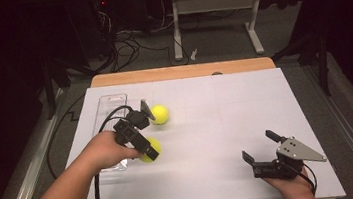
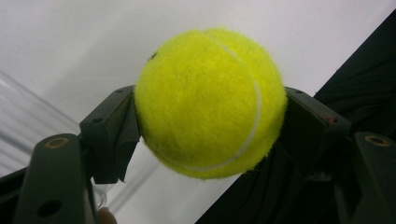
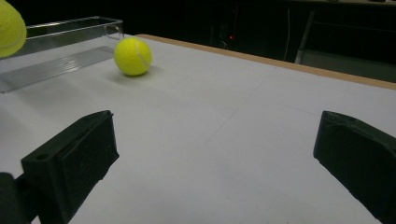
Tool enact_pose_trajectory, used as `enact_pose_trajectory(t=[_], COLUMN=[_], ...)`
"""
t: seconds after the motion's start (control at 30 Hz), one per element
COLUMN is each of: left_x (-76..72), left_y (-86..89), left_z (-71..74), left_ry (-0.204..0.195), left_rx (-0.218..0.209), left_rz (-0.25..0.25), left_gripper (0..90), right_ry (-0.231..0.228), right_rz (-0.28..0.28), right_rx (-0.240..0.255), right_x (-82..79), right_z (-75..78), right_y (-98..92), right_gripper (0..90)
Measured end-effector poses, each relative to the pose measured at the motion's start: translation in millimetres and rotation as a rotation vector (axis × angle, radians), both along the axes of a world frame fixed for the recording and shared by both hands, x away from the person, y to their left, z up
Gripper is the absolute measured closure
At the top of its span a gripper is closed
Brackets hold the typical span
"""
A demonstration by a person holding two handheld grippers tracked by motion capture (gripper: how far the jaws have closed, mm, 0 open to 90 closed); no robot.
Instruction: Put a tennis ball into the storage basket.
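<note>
A yellow tennis ball (image 2: 205, 100) sits clamped between the two black jaws of my left gripper (image 1: 150, 152), which is shut on it and held just above the white table (image 1: 217, 125) at the left. The same ball (image 3: 9, 25) pokes into the top left corner of the right gripper view. A second tennis ball (image 1: 159, 114) rests on the table a little beyond the held one, beside the clear tray (image 1: 109, 104); that ball (image 3: 133, 56) also appears in the right gripper view. My right gripper (image 1: 257, 144) stays near the front right edge, open, jaws wide apart around bare table.
The clear plastic tray (image 3: 70, 28) lies lengthwise along the table's left side. A wooden strip (image 1: 181, 71) marks the far edge. A black cable (image 1: 96, 189) trails from the left gripper off the front edge. Desk legs and cables stand on the floor beyond.
</note>
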State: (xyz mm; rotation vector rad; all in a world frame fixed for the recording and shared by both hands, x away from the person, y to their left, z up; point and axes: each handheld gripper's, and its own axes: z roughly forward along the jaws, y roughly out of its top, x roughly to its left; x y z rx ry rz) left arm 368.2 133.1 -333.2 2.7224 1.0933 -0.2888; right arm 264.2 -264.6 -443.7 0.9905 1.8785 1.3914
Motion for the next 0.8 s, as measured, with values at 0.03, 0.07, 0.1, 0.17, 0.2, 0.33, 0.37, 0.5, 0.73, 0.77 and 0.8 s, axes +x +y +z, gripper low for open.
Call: enact_pose_trajectory(t=[0.03,0.07,0.1,0.17,0.2,0.33,0.37,0.5,0.73,0.77,0.8], left_x=[0.2,0.7,1.2,2.0,2.4,3.8,4.0,4.4,4.4,4.5,4.5], left_y=[2.8,5.8,8.6,14.4,17.4,28.5,31.2,39.4,50.6,52.7,54.6], left_z=[0.6,1.5,2.1,3.6,4.1,5.7,6.0,6.2,9.9,10.5,10.8], left_ry=[-0.001,0.000,0.000,-0.004,-0.004,-0.006,-0.008,-0.004,-0.005,-0.007,-0.010], left_rx=[0.000,0.002,0.004,0.007,0.006,0.007,0.011,0.016,0.016,0.013,0.014], left_rz=[0.006,0.011,0.016,0.026,0.032,0.055,0.060,0.073,0.089,0.094,0.100], left_gripper=[27.0,27.0,27.0,27.0,27.0,27.0,27.0,27.0,27.0,27.0,27.0], right_ry=[0.000,0.001,0.001,0.000,0.000,0.004,0.004,0.005,0.002,0.002,0.002], right_rz=[0.000,0.001,0.001,0.002,0.003,0.002,0.001,0.001,0.001,0.001,0.001], right_rx=[0.000,0.000,0.000,0.000,-0.001,-0.001,0.000,-0.002,-0.003,-0.003,-0.004], right_x=[0.1,0.1,0.0,0.1,0.2,0.2,0.2,0.4,0.2,0.1,0.1], right_z=[-0.1,-0.2,-0.2,-0.3,-0.3,-0.6,-0.7,-0.7,-0.6,-0.6,-0.6], right_y=[0.1,0.2,0.4,0.8,0.8,1.0,1.0,1.2,1.5,1.5,1.5], right_gripper=[0.1,0.1,0.1,0.1,0.1,0.1,0.1,0.1,0.1,0.1,0.1])
